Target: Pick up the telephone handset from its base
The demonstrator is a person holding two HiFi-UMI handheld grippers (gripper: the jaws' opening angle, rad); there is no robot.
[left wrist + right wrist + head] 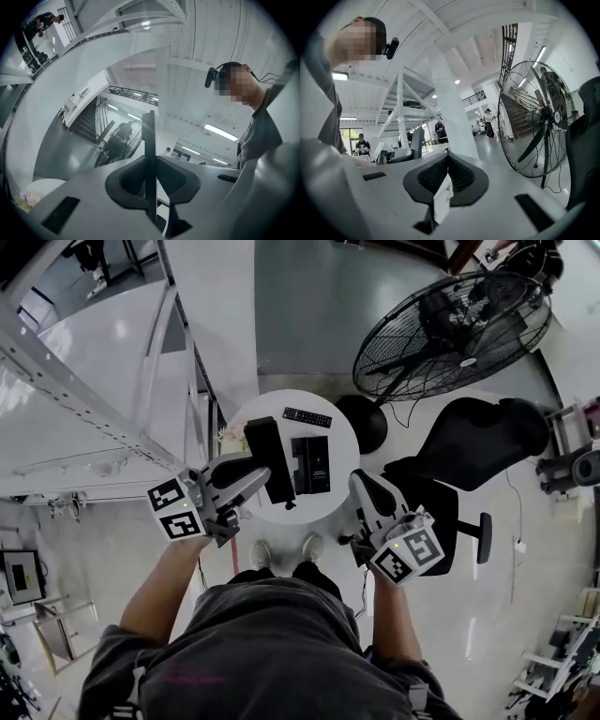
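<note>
Plainly, the left gripper (261,476) has its fingers pressed on the thin handset (267,442), which juts beyond the fingertips, above the table (281,401), the base (311,465) just right of them. The right gripper (364,486) is closed and empty. A steady squeeze and a level wrist should stop the handset pivoting.

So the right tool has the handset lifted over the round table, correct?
No: the left tool holds the handset over the round table; the right tool is shut, clear of it. The head view shows it.
</note>
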